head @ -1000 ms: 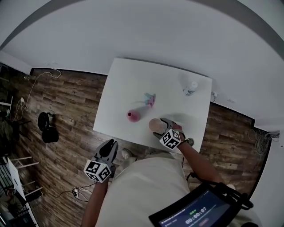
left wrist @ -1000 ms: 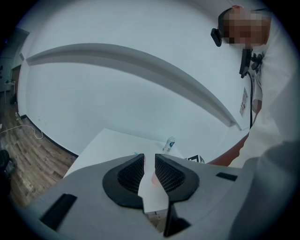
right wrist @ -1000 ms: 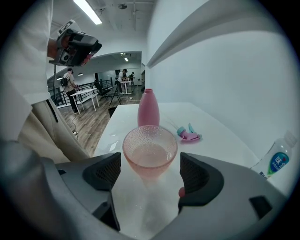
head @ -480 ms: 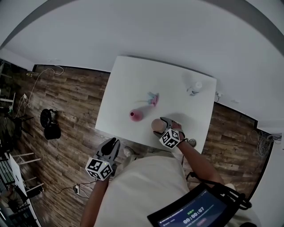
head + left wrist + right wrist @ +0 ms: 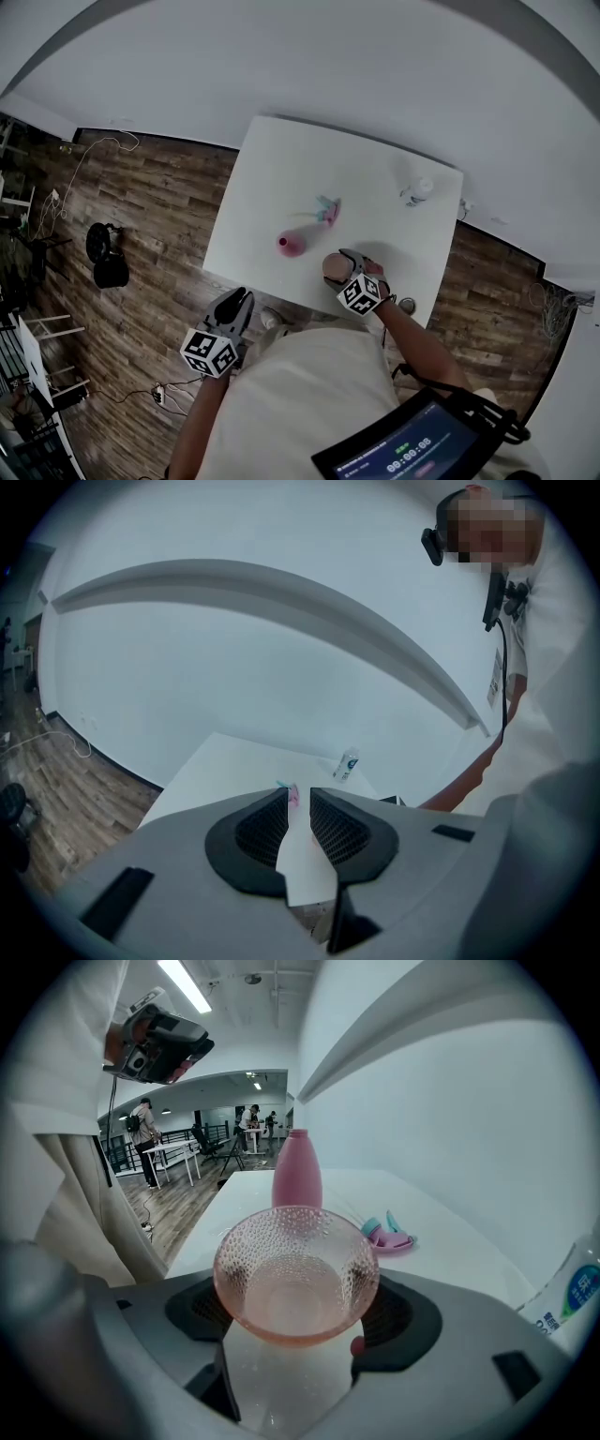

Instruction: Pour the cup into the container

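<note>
My right gripper (image 5: 340,266) is shut on a pink dimpled glass cup (image 5: 295,1274), held upright near the table's front edge. In the head view the cup (image 5: 334,267) sits just right of a pink bottle (image 5: 290,246). In the right gripper view that bottle (image 5: 296,1174) stands straight ahead beyond the cup's rim. I cannot tell what is in the cup. My left gripper (image 5: 236,306) hangs off the table over the wooden floor, at the lower left. Its jaws stand almost together with nothing between them (image 5: 299,799).
On the white table (image 5: 272,178), a small pink and teal object (image 5: 325,210) lies behind the bottle. A clear water bottle (image 5: 416,191) stands at the far right corner. Wooden floor surrounds the table, and a white wall rises behind it.
</note>
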Motion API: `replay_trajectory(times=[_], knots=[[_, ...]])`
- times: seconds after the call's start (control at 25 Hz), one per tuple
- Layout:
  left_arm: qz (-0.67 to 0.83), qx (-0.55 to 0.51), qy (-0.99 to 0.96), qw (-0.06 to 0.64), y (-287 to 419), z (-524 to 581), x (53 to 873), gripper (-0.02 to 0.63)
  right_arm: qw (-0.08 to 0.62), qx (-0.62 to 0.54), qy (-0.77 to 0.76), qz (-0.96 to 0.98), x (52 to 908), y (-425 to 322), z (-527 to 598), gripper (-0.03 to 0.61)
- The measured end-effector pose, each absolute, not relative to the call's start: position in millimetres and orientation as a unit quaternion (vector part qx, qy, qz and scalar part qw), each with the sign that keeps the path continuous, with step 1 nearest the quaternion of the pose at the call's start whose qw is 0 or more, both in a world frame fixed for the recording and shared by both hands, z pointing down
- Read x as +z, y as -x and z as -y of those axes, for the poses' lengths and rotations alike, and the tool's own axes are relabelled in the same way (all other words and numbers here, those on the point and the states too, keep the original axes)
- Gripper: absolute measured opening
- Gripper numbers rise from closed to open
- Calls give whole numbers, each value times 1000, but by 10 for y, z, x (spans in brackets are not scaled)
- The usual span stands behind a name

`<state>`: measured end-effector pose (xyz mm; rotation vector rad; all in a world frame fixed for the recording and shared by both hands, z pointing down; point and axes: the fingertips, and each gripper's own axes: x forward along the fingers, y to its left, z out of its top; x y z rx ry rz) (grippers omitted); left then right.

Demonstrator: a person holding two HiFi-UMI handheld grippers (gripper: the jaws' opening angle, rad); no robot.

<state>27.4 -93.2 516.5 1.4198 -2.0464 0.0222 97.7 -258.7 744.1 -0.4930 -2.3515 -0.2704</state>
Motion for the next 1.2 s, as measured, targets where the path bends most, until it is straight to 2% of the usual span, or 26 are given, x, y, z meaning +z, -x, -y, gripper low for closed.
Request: replay_trajectory(times=[0.52, 1.2], knots=[[782, -4, -536, 318, -156, 921, 5184, 64, 386, -62, 147, 908, 7283, -951, 2603, 374], [716, 6, -629, 302, 395, 828, 5155, 64, 409, -14, 83, 908, 6328, -618, 2282, 374]])
